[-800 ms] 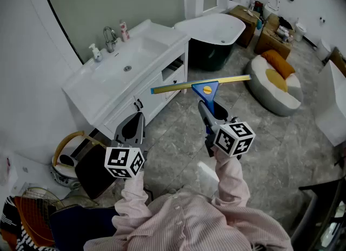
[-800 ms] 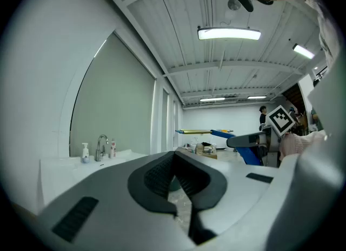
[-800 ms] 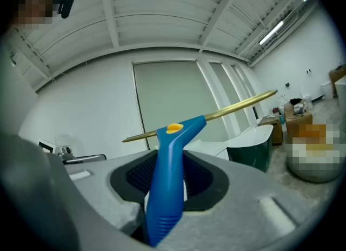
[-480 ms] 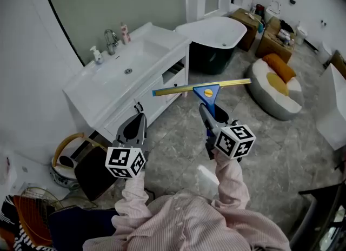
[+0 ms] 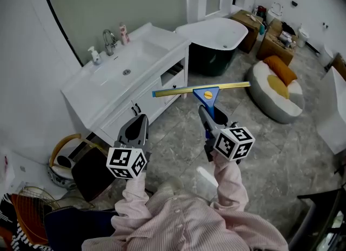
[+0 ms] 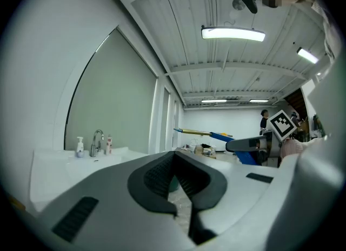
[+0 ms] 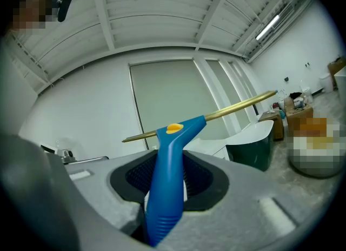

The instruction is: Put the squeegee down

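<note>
One blue plastic-handled squeegee with brass blade bar [image 5: 206,92] held in air, beyond front edge of white vanity counter [image 5: 161,38]; handle clamped in right gripper [image 5: 208,118]. Left gripper [image 5: 137,124] closed, empty. Looks light, stiff; handle best hold.

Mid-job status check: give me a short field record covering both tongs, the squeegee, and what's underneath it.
right tongs: shut on the squeegee
squeegee: held in the air, yellow blade about level, touching nothing else
left tongs: shut, empty
underneath: seemingly the floor, just in front of the sink cabinet
task status: squeegee not yet put down
</note>
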A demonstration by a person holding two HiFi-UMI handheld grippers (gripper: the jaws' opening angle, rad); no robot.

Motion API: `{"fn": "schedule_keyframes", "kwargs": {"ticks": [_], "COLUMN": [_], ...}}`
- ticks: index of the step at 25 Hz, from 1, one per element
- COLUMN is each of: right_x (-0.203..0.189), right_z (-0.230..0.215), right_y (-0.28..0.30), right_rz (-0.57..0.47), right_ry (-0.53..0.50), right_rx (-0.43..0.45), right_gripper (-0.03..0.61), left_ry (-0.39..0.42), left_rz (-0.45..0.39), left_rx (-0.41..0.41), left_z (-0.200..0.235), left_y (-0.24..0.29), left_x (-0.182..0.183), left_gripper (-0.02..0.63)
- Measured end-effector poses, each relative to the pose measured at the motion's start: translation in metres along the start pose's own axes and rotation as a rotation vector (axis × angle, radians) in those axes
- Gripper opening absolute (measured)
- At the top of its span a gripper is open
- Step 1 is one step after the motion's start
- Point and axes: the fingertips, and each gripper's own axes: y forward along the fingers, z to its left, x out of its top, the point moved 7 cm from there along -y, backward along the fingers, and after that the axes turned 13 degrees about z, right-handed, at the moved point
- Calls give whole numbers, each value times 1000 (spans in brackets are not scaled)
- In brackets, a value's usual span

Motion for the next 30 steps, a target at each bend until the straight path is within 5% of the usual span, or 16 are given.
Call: {"fn": "schedule_keyframes", "kwargs": {"ticks": [11,30], "right_x": [15,110], "right_z": [-40,-123], "right_y": [66,255], "right_rz": [-1,24], "right_ry": [26,16], "right_rx": [19,-25], "right_gripper": [129,129], "left_ry": [-24,-74], "left_rz": [7,-9], "left_rx": [6,-65], "left_z": [38,171], "left_y": [66,265], "left_x": [4,74], "left_gripper": [2,2]}}
